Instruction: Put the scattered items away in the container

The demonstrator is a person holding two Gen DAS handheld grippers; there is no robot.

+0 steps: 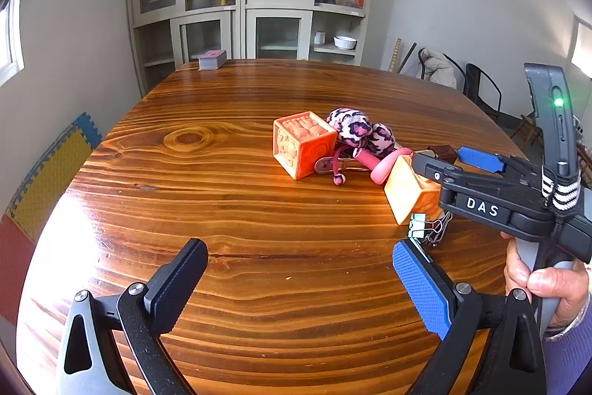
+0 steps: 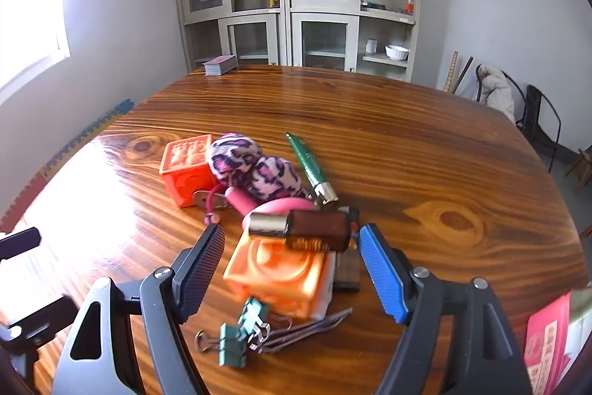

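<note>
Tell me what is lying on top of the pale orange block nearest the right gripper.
A brown bottle with a silver cap lies across the pale orange block. Behind them a pink curved piece shows; how much of it lies under the bottle is hidden.

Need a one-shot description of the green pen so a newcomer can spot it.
On the wooden table, find the toy pile. Behind the pink leopard-print plush on its right lies the green pen, tip toward the cabinets. It is the only slim dark-green item, with a silver end.

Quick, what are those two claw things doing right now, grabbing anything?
Left gripper: open, holding nothing, above bare table.
Right gripper: open, holding nothing, over the orange block.
</note>
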